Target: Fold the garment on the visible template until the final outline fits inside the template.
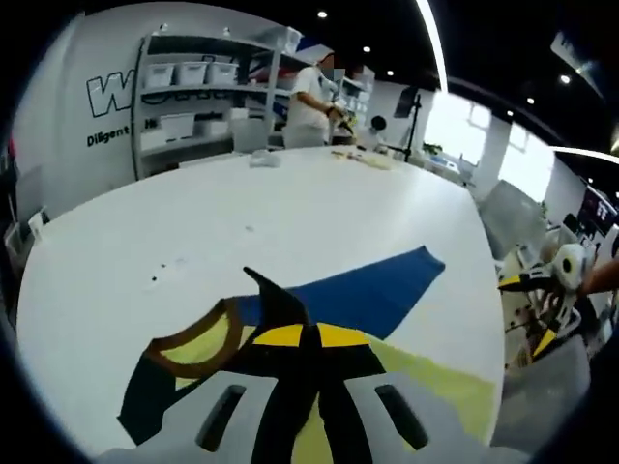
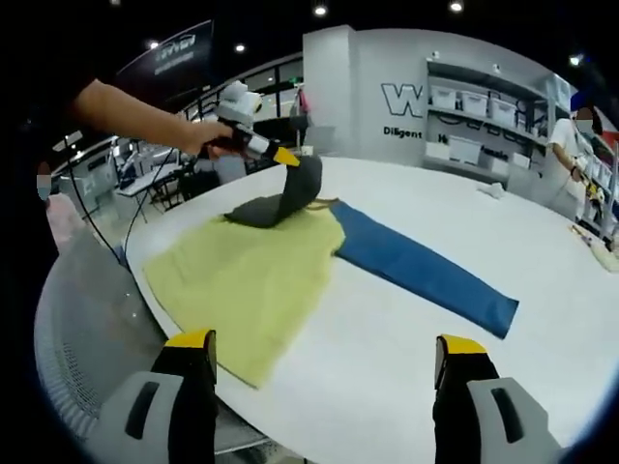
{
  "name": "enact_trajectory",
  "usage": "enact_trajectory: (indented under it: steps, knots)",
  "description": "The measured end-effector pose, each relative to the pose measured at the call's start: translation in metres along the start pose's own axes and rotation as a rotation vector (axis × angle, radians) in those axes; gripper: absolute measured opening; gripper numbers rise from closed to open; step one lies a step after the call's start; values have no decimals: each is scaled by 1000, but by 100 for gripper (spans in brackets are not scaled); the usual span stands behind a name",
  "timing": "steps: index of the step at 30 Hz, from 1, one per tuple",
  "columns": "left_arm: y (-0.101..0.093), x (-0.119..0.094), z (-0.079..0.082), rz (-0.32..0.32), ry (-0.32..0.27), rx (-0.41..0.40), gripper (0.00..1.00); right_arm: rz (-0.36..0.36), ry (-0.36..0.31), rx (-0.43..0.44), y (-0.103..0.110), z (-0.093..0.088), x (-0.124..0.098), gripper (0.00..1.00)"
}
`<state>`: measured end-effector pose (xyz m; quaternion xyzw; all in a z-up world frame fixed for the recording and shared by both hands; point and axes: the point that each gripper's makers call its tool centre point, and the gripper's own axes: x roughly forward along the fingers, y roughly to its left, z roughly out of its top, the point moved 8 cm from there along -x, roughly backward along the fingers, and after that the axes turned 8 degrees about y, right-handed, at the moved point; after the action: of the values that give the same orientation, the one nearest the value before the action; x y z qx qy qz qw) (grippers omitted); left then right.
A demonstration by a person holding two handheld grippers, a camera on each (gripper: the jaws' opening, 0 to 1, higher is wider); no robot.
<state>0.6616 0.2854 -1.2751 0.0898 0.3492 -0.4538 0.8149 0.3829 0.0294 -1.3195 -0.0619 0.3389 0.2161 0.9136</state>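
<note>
The work takes place on a broad white surface (image 2: 406,348) in a bright workshop, with shelving (image 1: 193,87) and a standing person (image 1: 309,101) at the far side.

Nearest in the right gripper view, the right gripper (image 2: 324,372) hovers over the surface edge, its fingers (image 2: 193,353) spread wide and holding nothing.

Beyond it the garment (image 2: 251,275) lies flat, yellow body toward the edge, blue sleeve (image 2: 416,271) stretched out away from it.

At the far side of the garment the left gripper (image 2: 290,159) has lifted the dark sleeve (image 2: 280,203); its fingers are pinching that fabric.

No template outline can be made out.

Judgement: the dark sleeve should be carried across the yellow body and laid flat, without dragging the body.
</note>
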Motion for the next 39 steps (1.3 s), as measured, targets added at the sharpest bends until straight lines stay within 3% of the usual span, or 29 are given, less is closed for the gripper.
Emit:
enact_trajectory:
  steps: [25, 39]
  knots:
    - [-25, 57, -26, -58, 128, -24, 1, -26, 15, 27, -11, -12, -9, 92]
    - [-28, 57, -35, -87, 161, 11, 7, -19, 18, 29, -9, -9, -5, 92]
